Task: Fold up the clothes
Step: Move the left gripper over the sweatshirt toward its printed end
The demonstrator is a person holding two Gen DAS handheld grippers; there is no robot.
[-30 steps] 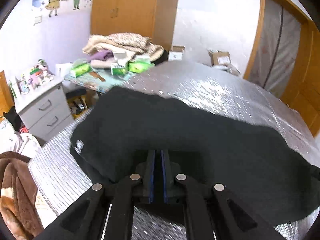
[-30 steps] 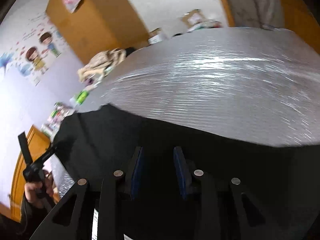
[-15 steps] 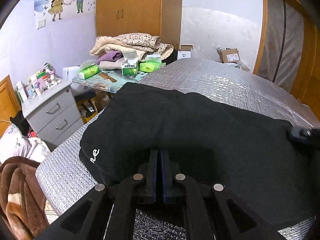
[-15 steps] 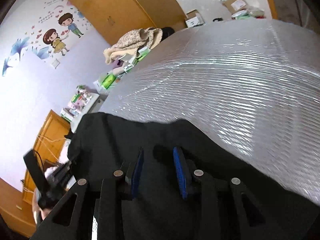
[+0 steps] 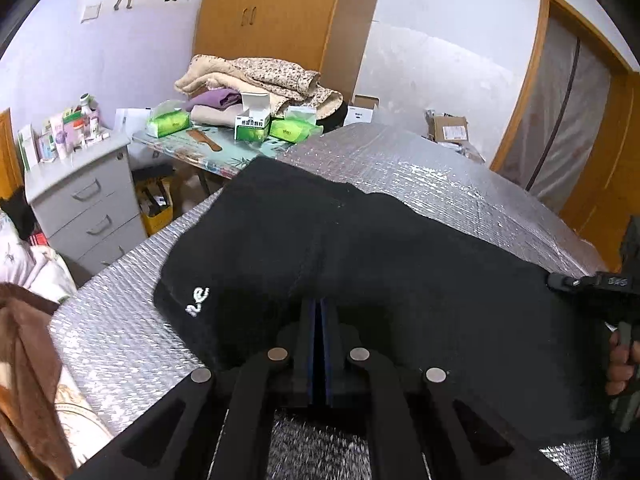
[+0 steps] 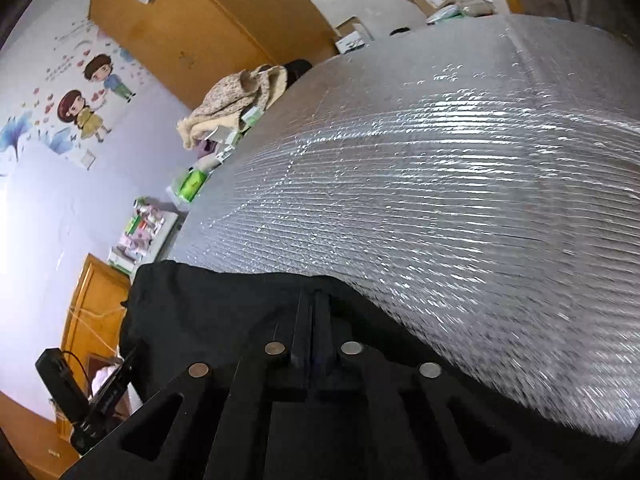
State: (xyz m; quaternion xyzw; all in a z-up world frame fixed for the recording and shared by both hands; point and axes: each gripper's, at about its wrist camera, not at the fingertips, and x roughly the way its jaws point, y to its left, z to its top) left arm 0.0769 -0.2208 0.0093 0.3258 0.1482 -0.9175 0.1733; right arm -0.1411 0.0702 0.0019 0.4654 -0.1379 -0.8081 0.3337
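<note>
A black garment [image 5: 360, 248] with a small white logo [image 5: 198, 297] lies spread on the silver foil-covered table [image 5: 420, 172]. My left gripper [image 5: 319, 305] is shut on the garment's near edge, blue pads pressed together. In the right wrist view the same black garment [image 6: 224, 312] fills the lower left, and my right gripper [image 6: 314, 298] is shut on its edge where it meets the foil table [image 6: 440, 200]. The right gripper's body [image 5: 592, 282] and a hand [image 5: 620, 360] show at the right of the left wrist view.
Past the table's far left stand a side table with green tissue packs [image 5: 168, 123] and piled blankets [image 5: 256, 76], and a grey drawer unit [image 5: 84, 200]. A brown cloth [image 5: 28, 360] hangs at near left. Wooden wardrobe [image 5: 272, 12] and door [image 5: 576, 112] lie behind.
My right gripper has gone from open to shut on the garment's edge. The left gripper stayed shut, and the garment now lies flatter across the foil.
</note>
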